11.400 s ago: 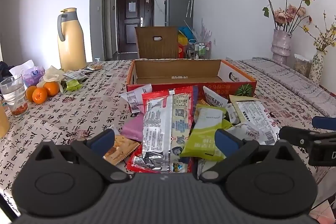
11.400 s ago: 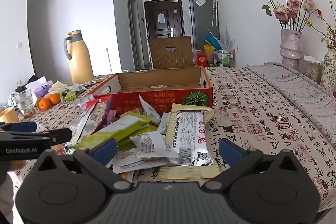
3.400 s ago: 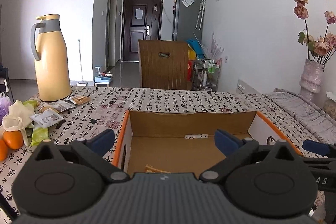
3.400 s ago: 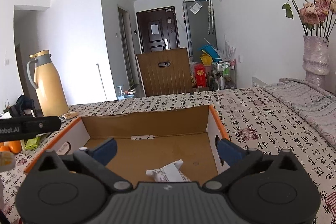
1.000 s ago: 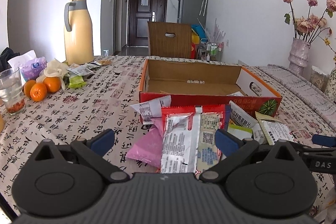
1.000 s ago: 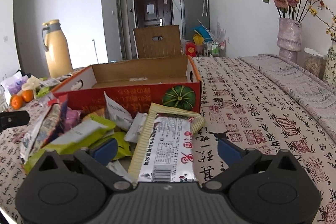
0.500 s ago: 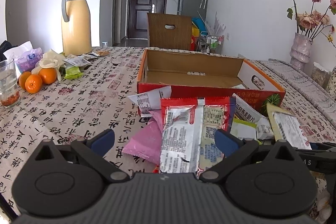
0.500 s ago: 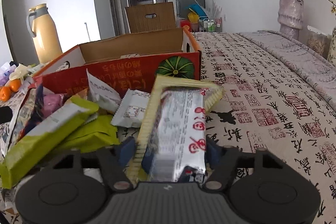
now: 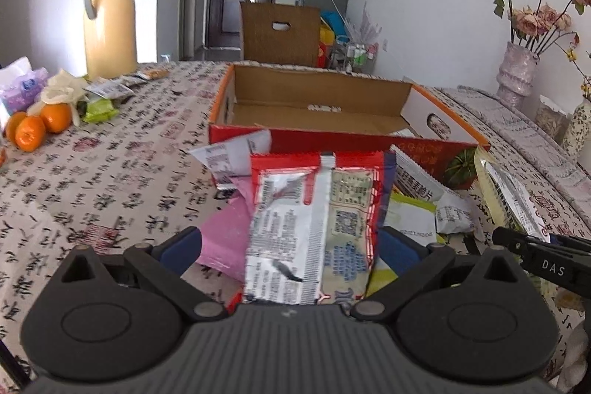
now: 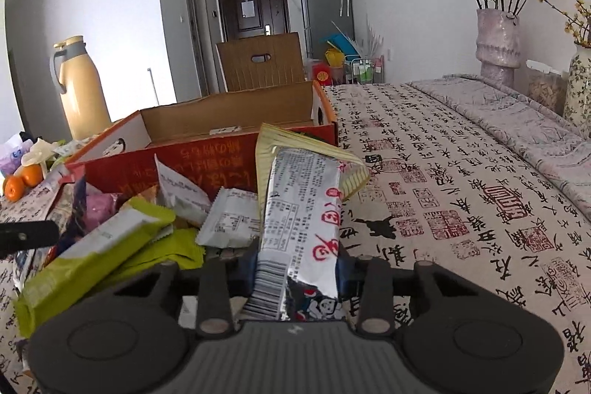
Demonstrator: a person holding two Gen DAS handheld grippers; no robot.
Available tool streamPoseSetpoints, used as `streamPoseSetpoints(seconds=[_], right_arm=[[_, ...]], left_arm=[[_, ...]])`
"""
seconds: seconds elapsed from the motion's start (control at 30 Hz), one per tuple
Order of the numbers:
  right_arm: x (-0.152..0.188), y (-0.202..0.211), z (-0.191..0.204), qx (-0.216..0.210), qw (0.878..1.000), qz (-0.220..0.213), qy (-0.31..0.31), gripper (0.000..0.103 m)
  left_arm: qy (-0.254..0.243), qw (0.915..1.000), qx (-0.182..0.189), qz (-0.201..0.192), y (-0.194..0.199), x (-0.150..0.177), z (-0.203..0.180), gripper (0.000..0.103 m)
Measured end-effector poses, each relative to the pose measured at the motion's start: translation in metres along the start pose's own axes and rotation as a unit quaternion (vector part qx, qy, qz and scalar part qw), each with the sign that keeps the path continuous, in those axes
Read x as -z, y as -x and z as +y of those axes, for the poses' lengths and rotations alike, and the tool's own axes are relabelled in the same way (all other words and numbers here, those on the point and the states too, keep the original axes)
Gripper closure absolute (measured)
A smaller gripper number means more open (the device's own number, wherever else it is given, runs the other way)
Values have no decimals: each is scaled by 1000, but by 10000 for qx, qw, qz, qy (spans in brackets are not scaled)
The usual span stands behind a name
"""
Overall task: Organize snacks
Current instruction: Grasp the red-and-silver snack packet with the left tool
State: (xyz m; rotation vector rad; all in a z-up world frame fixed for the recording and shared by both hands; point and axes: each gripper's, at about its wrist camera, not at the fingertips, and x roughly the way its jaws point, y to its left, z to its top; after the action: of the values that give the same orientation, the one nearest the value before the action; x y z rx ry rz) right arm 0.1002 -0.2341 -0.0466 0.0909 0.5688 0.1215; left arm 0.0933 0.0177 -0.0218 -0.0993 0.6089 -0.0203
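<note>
Two grippers work at the near edge of a heap of snack packets on a table spread with a cloth printed in black and red characters. The right gripper [image 10: 297, 268] has just been closing and its blue pads now pinch the near end of a silver packet with red characters [image 10: 301, 209], which tilts up and away toward the cardboard box [image 10: 207, 150]. A yellow striped packet [image 10: 275, 143] lies under it, a small white packet [image 10: 231, 218] sits just beside it, and a long green packet [image 10: 92, 253] slants across the pile nearer the left edge. The left gripper [image 9: 290, 244] stands spread, its pads on either side of a red and silver packet [image 9: 314, 224] without pressing it; a pink packet [image 9: 225, 239] lies partly under that one. Beyond the heap the open box [image 9: 332, 109] sits against the packets. Oranges [image 9: 37, 128] and a yellow jug [image 9: 109, 17] stand well apart, and a vase of dried roses [image 10: 496, 39] stands at the far right. Compared with a second ago, the silver packet's far end has lifted off the pile, and the red packet sits closer between the left pads.
</note>
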Motion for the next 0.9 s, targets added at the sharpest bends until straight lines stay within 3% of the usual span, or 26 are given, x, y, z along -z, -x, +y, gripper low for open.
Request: streamPoseSetpoints(seconds=[0.23, 0.33, 0.4, 0.67, 0.9], right_arm=[[2, -1, -3, -42, 10000, 30, -60, 67], [2, -1, -1, -90, 9999, 38, -74, 67], [2, -2, -1, -105, 9999, 44, -72, 66], [3, 0, -2, -135, 9999, 33, -93, 66], [3, 3, -2, -168, 9998, -8, -101, 66]], left_arm=[[8, 9999, 76, 111, -10, 1, -5, 2], [8, 9998, 179, 132, -11, 1, -6, 12], [10, 9995, 277, 132, -10, 1, -7, 24], [15, 9996, 269, 106, -5, 0, -6, 37], [-13, 9997, 222, 42, 2, -2, -5, 41]])
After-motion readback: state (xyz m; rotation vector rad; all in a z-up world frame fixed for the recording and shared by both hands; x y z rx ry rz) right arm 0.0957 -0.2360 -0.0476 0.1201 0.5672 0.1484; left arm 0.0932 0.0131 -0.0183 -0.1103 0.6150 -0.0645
